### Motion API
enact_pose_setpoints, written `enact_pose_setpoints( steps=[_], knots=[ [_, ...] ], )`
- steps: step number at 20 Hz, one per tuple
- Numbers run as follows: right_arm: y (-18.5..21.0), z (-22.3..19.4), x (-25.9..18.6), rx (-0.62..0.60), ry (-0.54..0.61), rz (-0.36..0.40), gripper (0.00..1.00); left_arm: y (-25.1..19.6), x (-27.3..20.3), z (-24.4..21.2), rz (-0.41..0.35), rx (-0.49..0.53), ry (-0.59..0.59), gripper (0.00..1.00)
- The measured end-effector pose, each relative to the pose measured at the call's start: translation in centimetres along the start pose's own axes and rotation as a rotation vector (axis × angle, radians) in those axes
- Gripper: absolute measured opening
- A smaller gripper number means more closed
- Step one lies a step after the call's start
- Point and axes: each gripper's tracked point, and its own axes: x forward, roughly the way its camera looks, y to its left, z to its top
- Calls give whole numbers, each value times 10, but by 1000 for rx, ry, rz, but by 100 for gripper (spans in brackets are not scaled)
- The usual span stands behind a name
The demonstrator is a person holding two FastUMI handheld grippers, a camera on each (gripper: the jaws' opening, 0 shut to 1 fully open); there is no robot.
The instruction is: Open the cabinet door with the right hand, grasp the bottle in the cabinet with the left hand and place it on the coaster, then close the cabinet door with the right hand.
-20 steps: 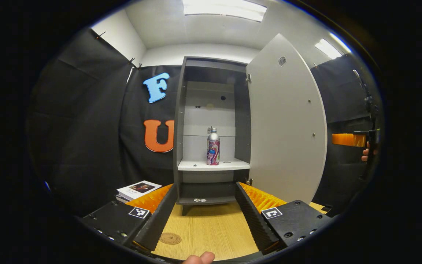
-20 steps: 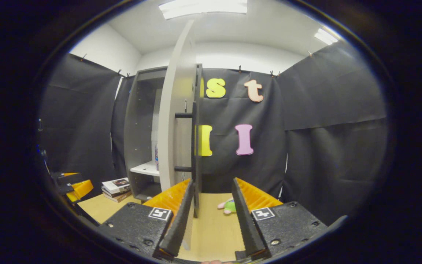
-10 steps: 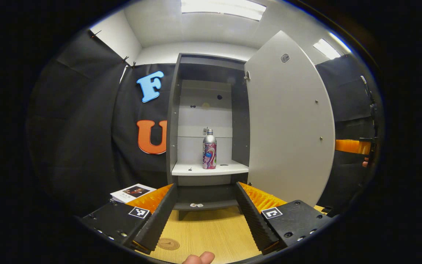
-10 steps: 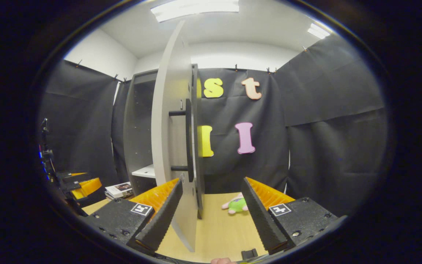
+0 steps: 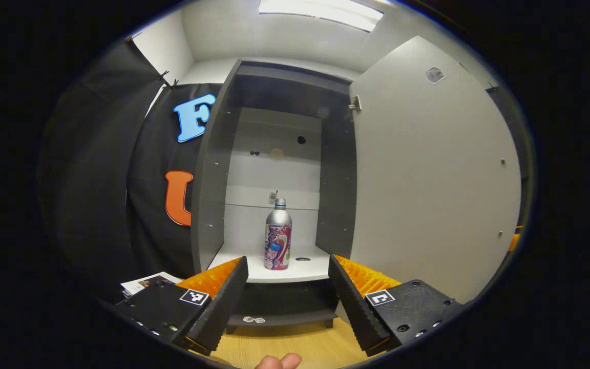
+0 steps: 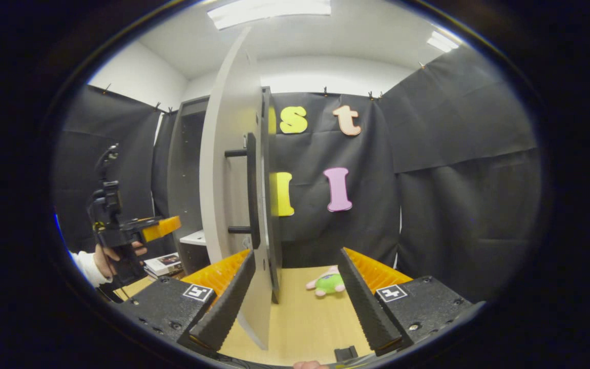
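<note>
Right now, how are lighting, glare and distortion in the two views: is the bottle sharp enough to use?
Left gripper view: the silver bottle with the pink label is sharp and evenly lit, the dark grey cabinet shaded up top, the pale door bowed by fisheye. Right gripper view: the ceiling light panel blows out, the door's edge curves.

The left gripper view looks straight into the open cabinet (image 5: pixel 274 169) from close in front, its camera level with the lower shelf. The right gripper view stands off to the cabinet's right, facing the door (image 6: pixel 233 195) edge-on (handle side toward it) with the booth wall behind. Both views share the cabinet, door and wooden table (image 6: pixel 305 318).
</note>
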Motion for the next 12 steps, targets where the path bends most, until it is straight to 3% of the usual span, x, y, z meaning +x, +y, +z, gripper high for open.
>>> enact_pose_setpoints(
  steps=[7,12],
  knots=[
    [-16,-7,-8,-9,31,-87,100,11,88,-17,33,59,4,95],
    [-25,-5,-5,-13,33,-140,100,21,143,-41,55,38,47,95]
  ],
)
